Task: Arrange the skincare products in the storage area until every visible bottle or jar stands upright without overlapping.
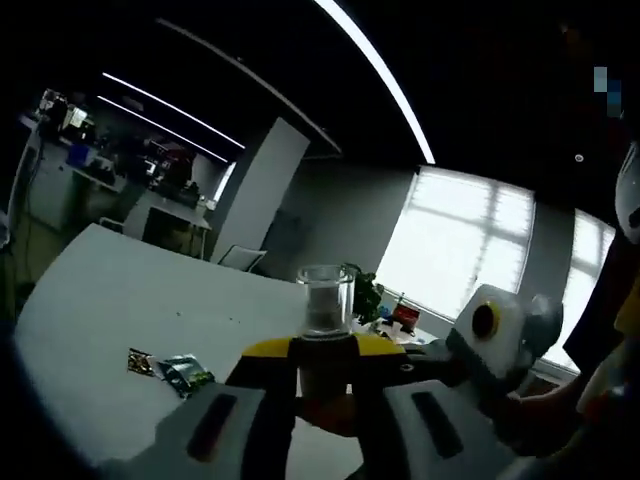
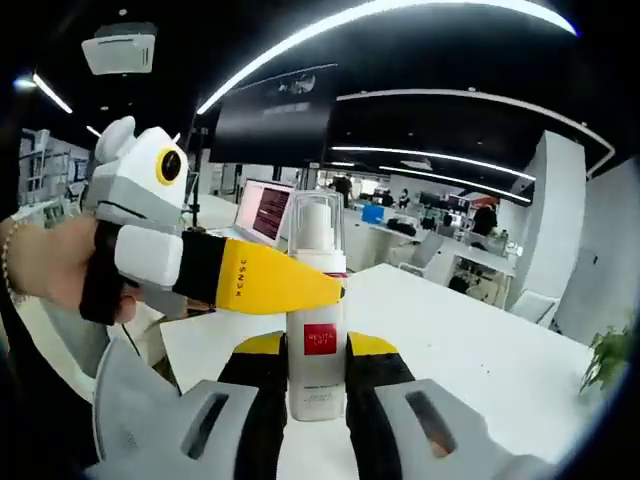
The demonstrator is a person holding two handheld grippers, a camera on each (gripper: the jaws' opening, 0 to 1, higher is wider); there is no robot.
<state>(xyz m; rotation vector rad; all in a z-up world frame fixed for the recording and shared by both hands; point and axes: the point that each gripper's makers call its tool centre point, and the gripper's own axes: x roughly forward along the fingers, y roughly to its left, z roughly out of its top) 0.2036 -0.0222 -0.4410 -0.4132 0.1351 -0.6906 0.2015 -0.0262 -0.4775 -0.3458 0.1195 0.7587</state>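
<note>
Pump bottle [image 2: 317, 305], white with a clear cap and a red label, is lifted above the white bench [image 2: 470, 340], held by both my grippers at once. My right gripper [image 2: 312, 400] has its fingers [image 2: 258, 390] clenched on the bottle's lower body, one on each side. My left gripper [image 2: 300, 290] comes in from the left in the right gripper view, its yellow-tipped fingers [image 2: 270, 280] crossing just at the bottle's shoulder, above the label; they look closed on it. In the left gripper view the same bottle [image 1: 325, 300] rises between my left gripper [image 1: 325, 375] fingers [image 1: 268, 352], clear cap showing above the yellow tips, which press its sides. So left grasps high, right grasps low.

Two-point hold probably lets me pass or regrip the bottle, or steady it so it goes down straight. Judgement only.

Long axis runs vertical in the right gripper view, cap end up, base down between my right fingers, label facing that camera. Looks upright, though the views roll with my hands, so true tilt is unclear.

Bottle isn't on the bench yet. A couple of small foil sachets [image 1: 180, 372] lie on the bench, well apart from it. Potted plant [image 1: 366, 294] sits at the far bench edge.
</note>
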